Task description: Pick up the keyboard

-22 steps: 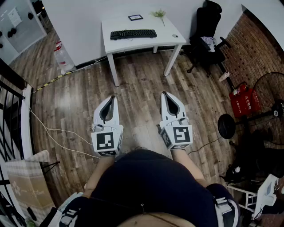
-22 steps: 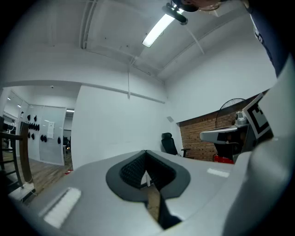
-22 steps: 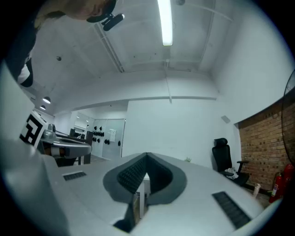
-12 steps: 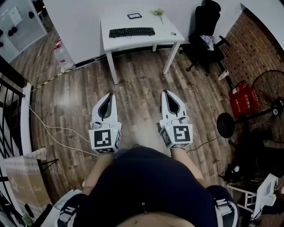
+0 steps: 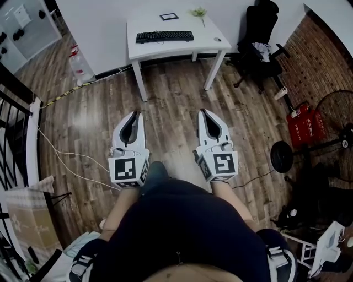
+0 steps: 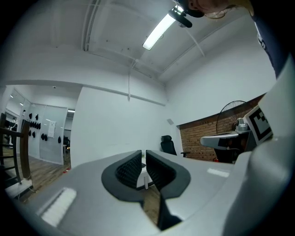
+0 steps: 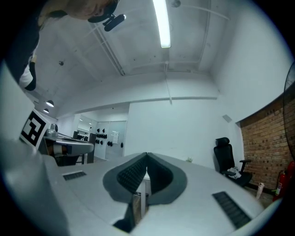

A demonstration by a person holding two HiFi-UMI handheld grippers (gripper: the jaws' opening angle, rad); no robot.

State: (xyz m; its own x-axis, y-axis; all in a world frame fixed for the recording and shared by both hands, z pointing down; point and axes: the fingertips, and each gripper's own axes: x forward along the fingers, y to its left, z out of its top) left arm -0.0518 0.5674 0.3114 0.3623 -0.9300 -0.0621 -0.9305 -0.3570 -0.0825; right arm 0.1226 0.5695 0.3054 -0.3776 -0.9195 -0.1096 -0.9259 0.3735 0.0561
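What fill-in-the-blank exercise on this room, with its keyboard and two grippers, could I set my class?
The keyboard lies on a table whose top is ____. In the head view, the office chair stands to the table's ____. The left gripper and right gripper both have jaws ____, holding nothing.
Missing words: white; right; shut.

Ahead of you, a white table (image 5: 177,49) stands on the wood floor (image 5: 171,93). A black keyboard (image 5: 164,36) lies across its middle, towards the left edge. At the back edge are a dark framed panel (image 5: 169,16) and a small green plant (image 5: 199,12). A mouse (image 5: 218,39) sits near the right edge.
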